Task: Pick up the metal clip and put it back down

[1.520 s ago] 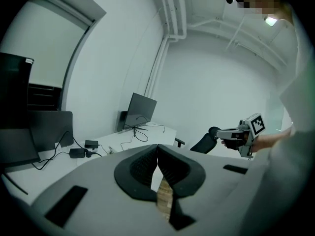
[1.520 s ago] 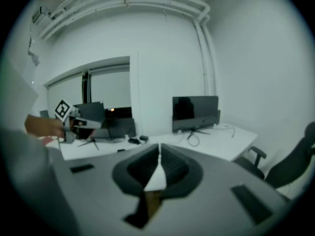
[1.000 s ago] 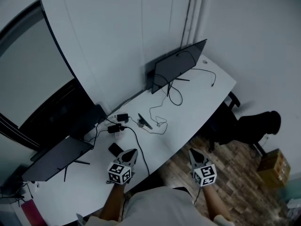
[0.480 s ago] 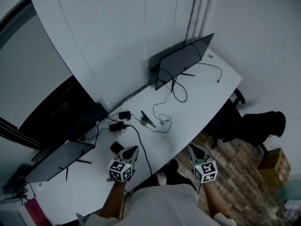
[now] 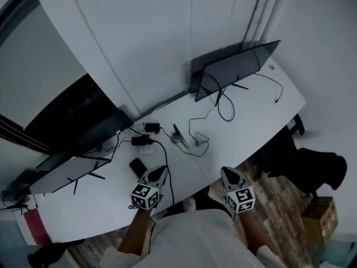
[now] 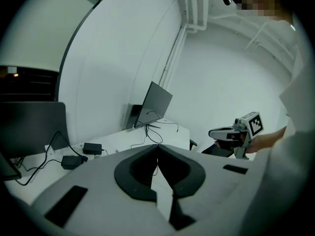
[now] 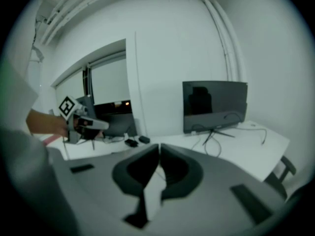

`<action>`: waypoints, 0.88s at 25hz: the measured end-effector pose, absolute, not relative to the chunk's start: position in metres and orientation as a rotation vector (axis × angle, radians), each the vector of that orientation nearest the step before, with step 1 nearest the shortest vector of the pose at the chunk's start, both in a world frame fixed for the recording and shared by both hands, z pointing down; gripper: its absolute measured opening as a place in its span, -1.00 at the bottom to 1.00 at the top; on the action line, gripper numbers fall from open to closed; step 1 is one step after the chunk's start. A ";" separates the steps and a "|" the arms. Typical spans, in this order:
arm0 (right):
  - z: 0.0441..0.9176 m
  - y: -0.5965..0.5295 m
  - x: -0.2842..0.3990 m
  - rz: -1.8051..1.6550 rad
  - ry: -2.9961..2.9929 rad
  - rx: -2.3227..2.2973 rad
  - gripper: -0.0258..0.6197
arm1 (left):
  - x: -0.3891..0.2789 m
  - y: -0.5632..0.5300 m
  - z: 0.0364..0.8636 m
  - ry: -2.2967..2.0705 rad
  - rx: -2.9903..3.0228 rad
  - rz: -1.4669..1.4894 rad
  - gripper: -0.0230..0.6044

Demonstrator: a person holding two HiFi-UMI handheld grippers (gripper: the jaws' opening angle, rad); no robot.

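A small dark narrow piece, which I take for the metal clip, stands among the cables near the middle of the white curved table. My left gripper hovers over the table's front edge, below and left of the clip, shut and empty. Off the edge, over the floor, my right gripper is also shut with nothing in it. In the left gripper view the jaws meet and hide the clip. The jaws in the right gripper view likewise touch.
A black phone lies just left of the left gripper. Power adapters and looping cables surround the clip. Monitors stand at the right and left. A dark chair and a cardboard box are on the floor.
The head view has swung, so the table sits higher and further right in the picture. Both grippers have shifted a little along the table's front edge. Their jaws stay shut.
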State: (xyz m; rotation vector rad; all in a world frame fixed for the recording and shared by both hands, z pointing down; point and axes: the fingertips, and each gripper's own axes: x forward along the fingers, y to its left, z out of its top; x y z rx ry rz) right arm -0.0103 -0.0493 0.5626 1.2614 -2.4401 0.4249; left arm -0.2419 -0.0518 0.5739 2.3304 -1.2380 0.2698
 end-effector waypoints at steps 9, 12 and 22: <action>0.585 -0.106 0.008 0.467 -2.471 1.080 -0.82 | -0.219 -0.086 0.598 -1.341 2.208 0.301 -0.82; 0.599 -0.117 0.009 0.500 -2.466 1.011 -0.82 | -0.213 -0.094 0.608 -1.358 2.167 0.320 -0.82; 0.644 -0.145 0.005 0.579 -2.445 0.794 -0.82 | -0.205 -0.121 0.647 -1.408 1.983 0.361 -0.82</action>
